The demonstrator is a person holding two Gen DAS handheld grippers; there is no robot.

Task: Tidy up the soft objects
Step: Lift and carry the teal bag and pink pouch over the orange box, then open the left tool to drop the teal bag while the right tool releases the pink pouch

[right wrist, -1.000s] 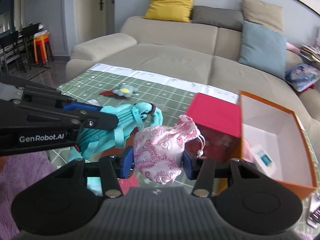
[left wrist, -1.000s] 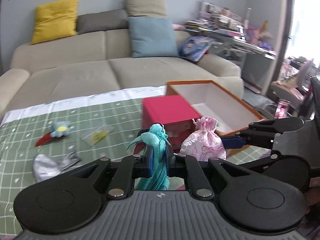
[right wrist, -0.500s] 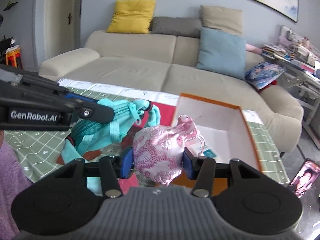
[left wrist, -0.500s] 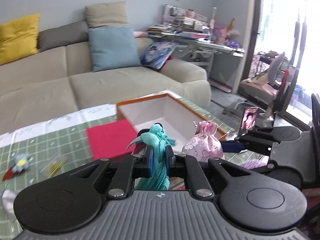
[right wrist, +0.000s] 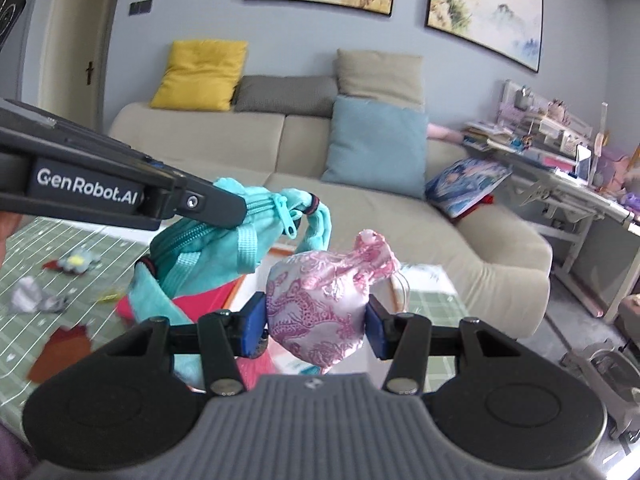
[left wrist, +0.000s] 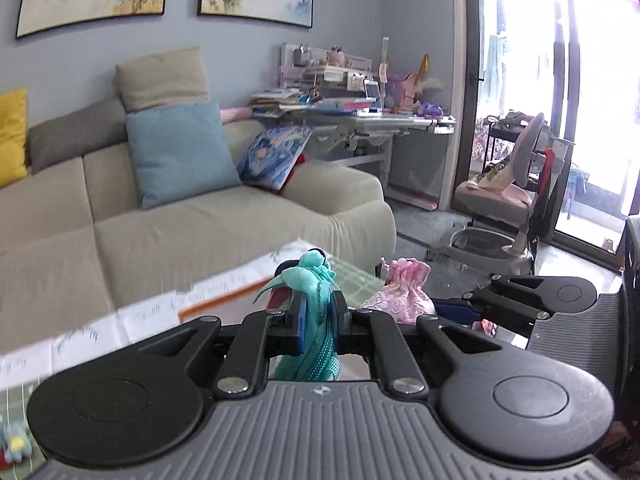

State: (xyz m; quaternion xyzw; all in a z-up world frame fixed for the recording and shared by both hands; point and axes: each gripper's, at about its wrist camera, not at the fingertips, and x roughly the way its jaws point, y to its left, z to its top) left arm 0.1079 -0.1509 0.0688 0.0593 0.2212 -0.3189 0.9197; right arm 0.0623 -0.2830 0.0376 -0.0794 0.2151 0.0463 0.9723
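Beige sofa [right wrist: 304, 168] fills the background under two landscape paintings, with a yellow cushion [right wrist: 200, 74], a grey one, a tan one and a light blue cushion [right wrist: 376, 148] along its back, and a cluttered desk [right wrist: 568, 168] off to the right. Below it lies a green checked tablecloth [right wrist: 24, 320]; at its left sit a small blue and yellow soft toy [right wrist: 74, 262] and a crumpled silver pouch [right wrist: 32, 300], well apart from both grippers. Just right of those, the left gripper [left wrist: 318, 322] has its jaws pinched almost together on the strap of a teal zip pouch [right wrist: 208, 256], which hangs clear of the table from that grip, its zipper pull dangling. Behind and beneath the pouch a red box lid [right wrist: 208, 300] shows, partly hidden and blurred. Just beside the teal pouch, on its right, the right gripper [right wrist: 316, 324] holds a pink brocade drawstring bag [right wrist: 320, 304]; its blue pads [right wrist: 252, 326] stand about half apart and press on both flanks of the bag, whose gathered neck points up. Both bags are held in the air, near each other but not touching
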